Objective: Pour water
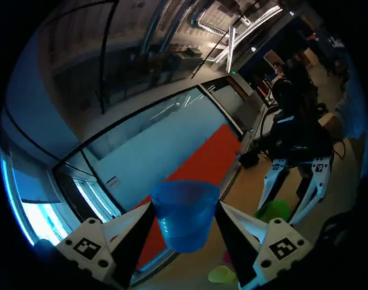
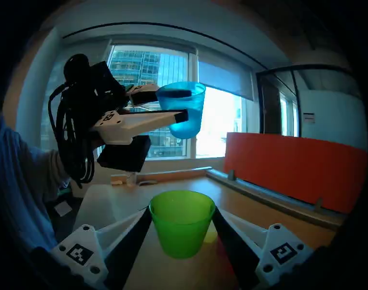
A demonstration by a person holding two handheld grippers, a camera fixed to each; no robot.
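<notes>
- The wooden table (image 2: 247, 208) is running beneath both grippers; in the right gripper view it is filling the band from 4 to 8 o'clock.
- The orange partition (image 2: 300, 164) is standing along the table's far edge, at 3 o'clock in the right gripper view.
- The blue plastic cup (image 2: 193, 108) is hanging in the air at 12 o'clock in the right gripper view, above and beyond the green cup. In the left gripper view it is sitting at 6 o'clock (image 1: 185, 217).
  - Handling: the thin translucent wall is likely flexing under pressure and offering a smooth, slippery face. Any water inside is adding weight and shifting on tilt; the fill level cannot be told. The upper wall, just under the rim, is looking like the stiffest place to hold.
  - Jaws: the left gripper (image 1: 184, 212) is closing both fingers on opposite sides of the cup, set to about cup width, and is carrying it upright.
- The green plastic cup (image 2: 182, 222) is sitting at 6 o'clock in the right gripper view and at 4 o'clock in the left gripper view (image 1: 276, 209).
  - Handling: it is appearing empty, therefore light and easy to squeeze out of round; moderate pressure is advisable.
  - Jaws: the right gripper (image 2: 182, 217) is pressing one finger on each side of the wall, at roughly cup width, rim facing up.
- A small yellow-green cup (image 1: 221, 274) is resting on the table at 6 o'clock in the left gripper view, untouched.
</notes>
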